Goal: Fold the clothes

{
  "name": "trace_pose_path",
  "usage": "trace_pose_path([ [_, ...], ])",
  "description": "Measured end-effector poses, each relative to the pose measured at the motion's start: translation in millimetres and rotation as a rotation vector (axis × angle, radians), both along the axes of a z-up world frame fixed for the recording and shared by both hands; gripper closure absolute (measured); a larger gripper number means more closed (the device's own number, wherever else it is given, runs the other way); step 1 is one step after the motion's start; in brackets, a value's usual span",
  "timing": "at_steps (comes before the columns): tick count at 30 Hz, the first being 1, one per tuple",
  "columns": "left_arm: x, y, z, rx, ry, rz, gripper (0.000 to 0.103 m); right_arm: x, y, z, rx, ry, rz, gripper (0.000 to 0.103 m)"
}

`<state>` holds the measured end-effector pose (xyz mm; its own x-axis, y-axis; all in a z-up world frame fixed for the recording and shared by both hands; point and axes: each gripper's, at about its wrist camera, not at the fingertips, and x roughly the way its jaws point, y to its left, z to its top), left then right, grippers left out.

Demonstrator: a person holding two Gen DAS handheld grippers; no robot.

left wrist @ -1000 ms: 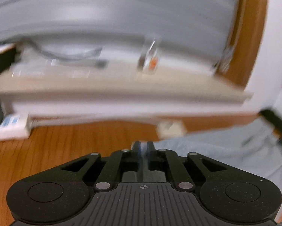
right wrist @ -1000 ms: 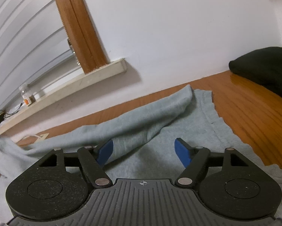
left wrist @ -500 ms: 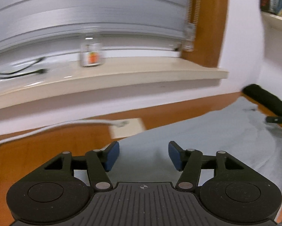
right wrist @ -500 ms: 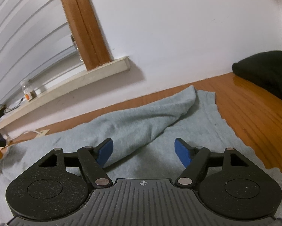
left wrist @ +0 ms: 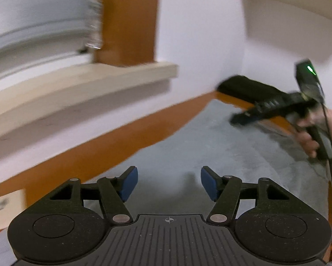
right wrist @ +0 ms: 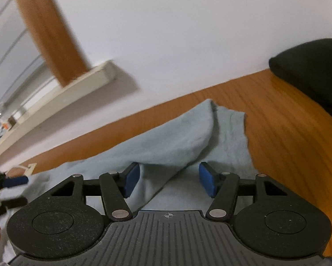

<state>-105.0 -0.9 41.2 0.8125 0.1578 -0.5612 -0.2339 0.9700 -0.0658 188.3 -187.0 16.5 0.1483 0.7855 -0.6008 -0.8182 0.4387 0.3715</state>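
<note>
A pale grey-blue garment (left wrist: 210,146) lies spread on the wooden table (right wrist: 288,133). One sleeve (right wrist: 188,133) is folded across its body. My left gripper (left wrist: 169,186) hovers over the garment's flat part. Its jaws are opening and nothing is between the blue pads. My right gripper (right wrist: 169,182) is low over the sleeve's fold. Its jaws are closing with the fold's edge lying between the pads, which do not press on it. In the left wrist view the right gripper (left wrist: 243,119) appears blurred at the right, held by a hand (left wrist: 307,137).
A black folded cloth (right wrist: 316,71) lies at the table's far right corner. A white wall runs along the back, with a cream window sill (left wrist: 77,88) and a brown frame. A shelf (left wrist: 288,6) hangs above. A white card (left wrist: 6,208) sits at the left.
My left gripper went from shut to open and swung right, from the window side to over the garment. My right gripper moved forward onto the sleeve fold and its jaws narrowed.
</note>
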Motion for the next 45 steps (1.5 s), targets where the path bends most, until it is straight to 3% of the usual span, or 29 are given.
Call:
trace_pose_path([
  [3,13,-2,-11,-0.024,-0.001,-0.034,0.036,13,8,0,-0.002,0.028,-0.025,0.045],
  [5,16,-2,-17,-0.039,-0.005,-0.046,0.036,21,11,1,0.009,0.062,-0.016,0.067],
  [6,16,-1,-20,-0.045,-0.006,-0.051,0.036,24,13,1,0.016,0.075,-0.012,0.094],
  [11,14,1,-23,-0.073,-0.012,-0.057,0.034,31,11,18,0.112,0.023,-0.113,0.096],
  [17,10,-5,-19,-0.031,-0.030,-0.048,0.028,18,29,20,-0.005,-0.121,-0.155,0.089],
  [21,4,-22,-1,-0.011,-0.041,-0.035,0.031,20,21,23,0.003,-0.070,-0.158,0.086],
  [24,2,-46,7,-0.030,-0.030,-0.073,0.034,9,12,27,0.013,-0.063,-0.128,0.060],
  [25,2,-55,8,-0.032,-0.029,-0.085,0.034,4,9,27,0.012,-0.065,-0.116,0.058],
  [32,28,-101,-5,0.010,0.021,-0.116,0.033,-24,0,11,0.006,0.048,-0.056,0.053],
  [37,42,-107,-10,0.042,0.055,-0.090,0.042,-38,10,9,0.010,0.049,-0.032,0.051],
  [38,43,-106,-11,0.046,0.060,-0.088,0.044,-39,12,10,0.013,0.047,-0.029,0.051],
  [39,44,-106,-11,0.050,0.064,-0.087,0.045,-40,14,10,0.017,0.045,-0.026,0.058],
  [40,44,-106,-11,0.054,0.069,-0.085,0.047,-40,16,9,0.021,0.046,-0.021,0.078],
  [42,43,-109,-14,0.058,0.089,-0.091,0.053,-38,17,9,0.034,0.043,-0.029,0.096],
  [45,37,-111,-13,0.056,0.142,-0.114,0.065,-33,12,17,0.094,0.037,-0.061,0.099],
])
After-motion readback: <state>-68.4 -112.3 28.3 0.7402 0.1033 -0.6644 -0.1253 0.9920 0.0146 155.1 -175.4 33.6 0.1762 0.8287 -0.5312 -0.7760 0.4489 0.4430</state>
